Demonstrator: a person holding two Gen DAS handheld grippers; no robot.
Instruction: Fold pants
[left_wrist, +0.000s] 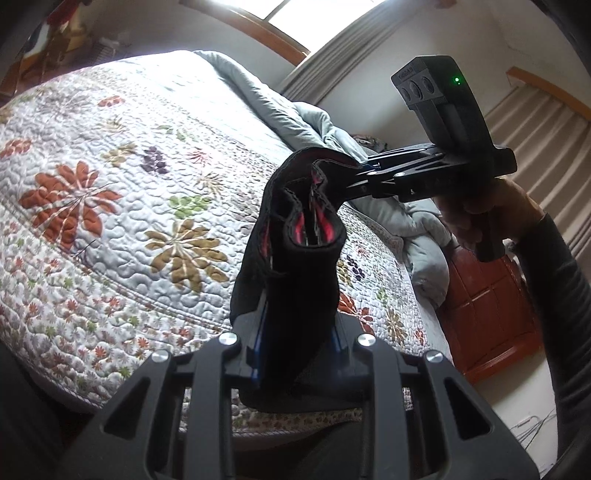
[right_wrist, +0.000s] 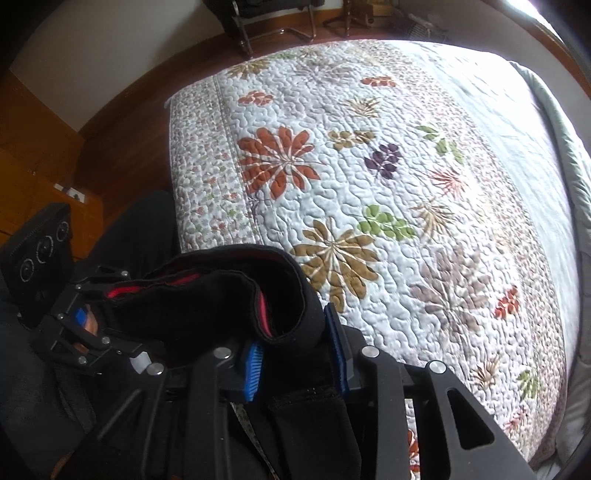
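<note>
Black fabric with a red lining is what both claws are hanging onto here: the pants (left_wrist: 295, 236) are filling the lower centre of the left wrist view and the lower left of the right wrist view (right_wrist: 236, 295), bunched thick and held up off the bed rather than lying on it.

The left gripper (left_wrist: 295, 325) is clamping down on a fat wad of the cloth at the bottom centre of its frame, blue pads pressing in from both sides. The right gripper (right_wrist: 295, 354) is doing the same at the bottom centre of its own view, jaws closed on a folded-over edge, and from the left camera it's showing up at the right of frame (left_wrist: 354, 173) biting the top of the same bundle, with a hand (left_wrist: 476, 214) around its handle.

My read: this is looking like the carry or shake-out stage, with the garment gathered between the two grips and not yet spread. I'd guess the next move is calling for pulling the grips apart to stretch the cloth flat, then lowering it onto the floral quilt (right_wrist: 369, 166), which is taking up most of both frames.

Count: one pair of pants, two grippers, one quilt, one grey duvet (left_wrist: 332, 125) crumpled at the centre right of the left view.
</note>
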